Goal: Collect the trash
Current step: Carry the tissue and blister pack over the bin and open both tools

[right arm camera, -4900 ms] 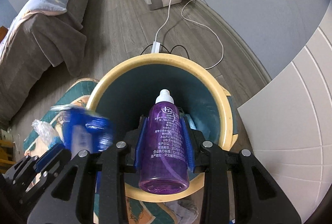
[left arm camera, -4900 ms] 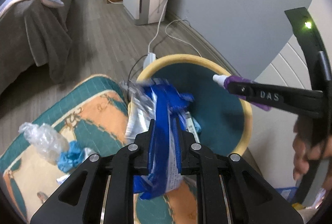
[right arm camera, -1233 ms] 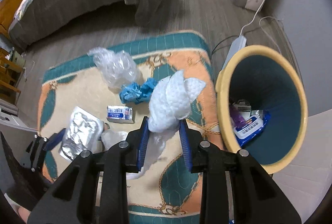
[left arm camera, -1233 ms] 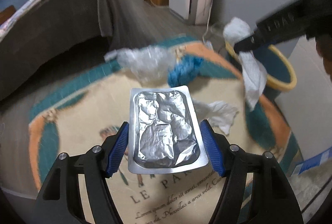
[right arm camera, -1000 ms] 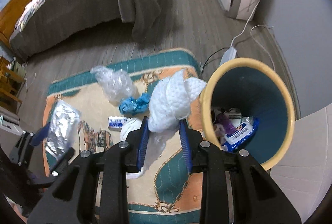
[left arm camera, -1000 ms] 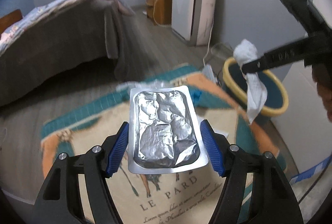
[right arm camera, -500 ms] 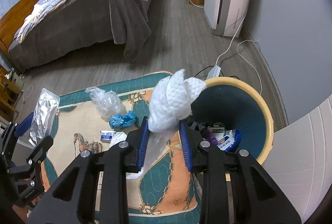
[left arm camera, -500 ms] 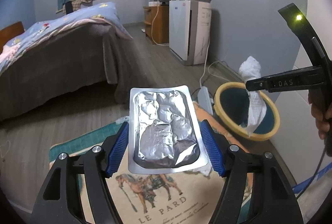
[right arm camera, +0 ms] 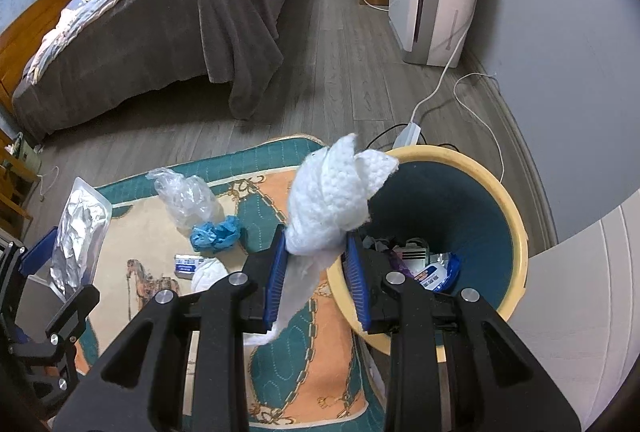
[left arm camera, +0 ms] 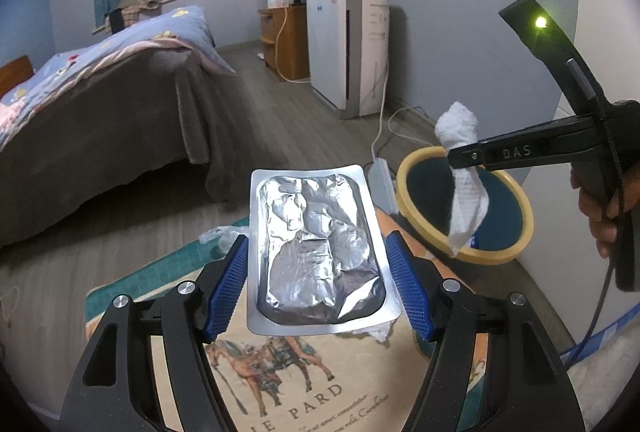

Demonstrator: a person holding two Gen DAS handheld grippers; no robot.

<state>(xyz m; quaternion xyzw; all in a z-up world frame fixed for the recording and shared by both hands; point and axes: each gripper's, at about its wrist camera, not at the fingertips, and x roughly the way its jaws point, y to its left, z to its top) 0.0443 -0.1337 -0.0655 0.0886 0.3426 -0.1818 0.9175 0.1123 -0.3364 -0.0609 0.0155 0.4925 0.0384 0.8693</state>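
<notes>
**Right wrist view: two pieces held, four left on the rug**

Right wrist view, read from left to right: the left hand-held gripper (right arm camera: 60, 264) is seen at the frame edge, clenched on a foil blister tray (right arm camera: 80, 228) that is held clear of the rug (right arm camera: 320, 372). On the rug, a crumpled clear plastic bag (right arm camera: 184, 195), a blue glove (right arm camera: 216, 234), a small printed box (right arm camera: 188, 264) and a white wad (right arm camera: 208, 274) are left lying close together. Next, the right hand-held gripper (right arm camera: 316, 268) is closed on a white paper towel (right arm camera: 332, 195), which is held just beside the yellow rim of the bin (right arm camera: 516, 224), not yet over its opening. Inside the bin, a blue-and-white packet (right arm camera: 440, 270) and other discarded items are already seen.

The task is judged partly done: some trash has been binned, two pieces are in hand and undropped, and four pieces are left on the rug.

In the left wrist view, most of the rug is hidden behind the tray (left arm camera: 320, 252) and the gripper fingers, and the bin (left arm camera: 412, 228) contents cannot be made out. The person is cut off to one hand (left arm camera: 600, 216).
</notes>
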